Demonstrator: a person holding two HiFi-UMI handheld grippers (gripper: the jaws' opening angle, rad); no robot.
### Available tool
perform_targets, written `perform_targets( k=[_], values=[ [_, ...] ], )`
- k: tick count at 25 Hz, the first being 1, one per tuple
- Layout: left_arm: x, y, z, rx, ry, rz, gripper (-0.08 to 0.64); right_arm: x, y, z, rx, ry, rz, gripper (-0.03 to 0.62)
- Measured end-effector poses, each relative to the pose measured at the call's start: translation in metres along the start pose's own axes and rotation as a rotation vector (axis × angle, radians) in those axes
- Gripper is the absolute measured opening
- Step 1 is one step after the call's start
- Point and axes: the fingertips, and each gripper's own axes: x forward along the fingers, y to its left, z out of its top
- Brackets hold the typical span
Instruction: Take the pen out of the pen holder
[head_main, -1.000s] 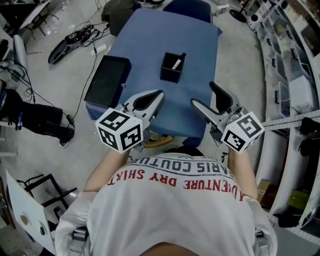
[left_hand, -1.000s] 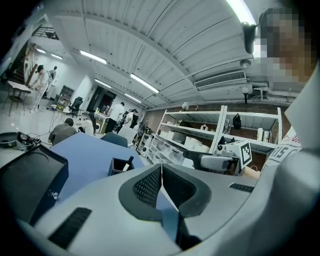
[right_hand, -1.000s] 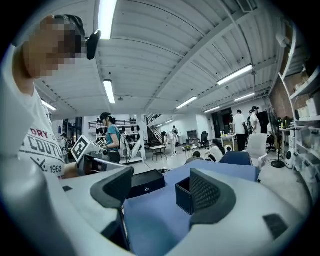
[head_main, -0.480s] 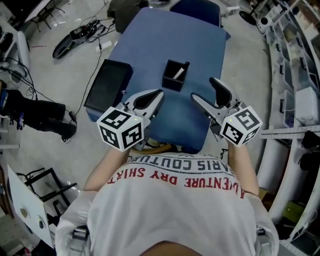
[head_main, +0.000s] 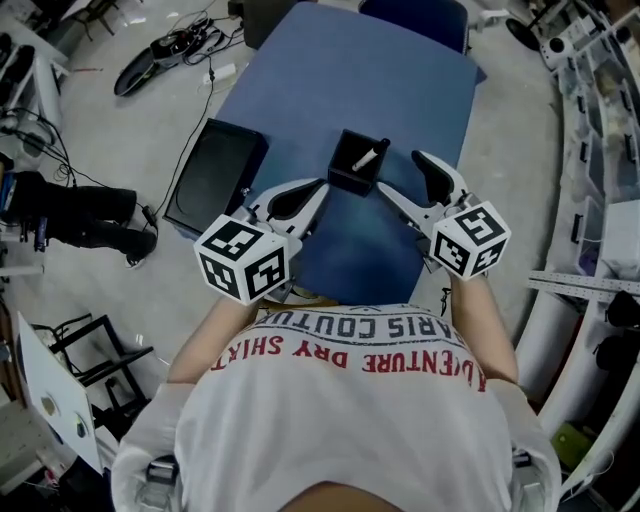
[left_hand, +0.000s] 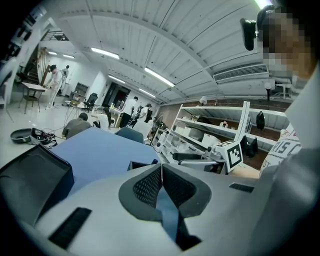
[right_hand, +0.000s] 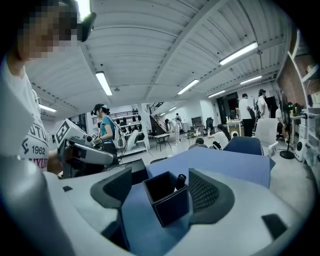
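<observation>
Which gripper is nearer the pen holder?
Right. The right gripper has its open jaws framing the pen holder close ahead; the left gripper, shut, sits farther back on its left.

I only get the top end of the pen (right_hand: 179, 181); the rest sits out of sight inside the holder (right_hand: 167, 197). In the left gripper (left_hand: 161, 170) view, its own jaws cover all but the holder's rim. In the head view, the chair (head_main: 415, 15) at 12 o'clock is cut by the top edge. The background people are too small to make out.
</observation>
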Motion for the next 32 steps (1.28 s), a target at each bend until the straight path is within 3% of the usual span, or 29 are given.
perform_targets(
  k=[18, 22, 32],
  values=[
    [0.018, 0.052, -0.019, -0.058, 0.033, 0.118, 0.029, 0.062, -0.029, -0.028, -0.012, 0.099, 0.041, 0.342],
    [0.022, 0.057, -0.021, -0.068, 0.031, 0.13, 0.029, 0.066, -0.037, -0.031, -0.011, 0.1, 0.026, 0.251],
    [0.021, 0.067, -0.018, -0.078, 0.009, 0.147, 0.029, 0.068, -0.044, -0.032, -0.033, 0.093, -0.019, 0.113]
  ],
)
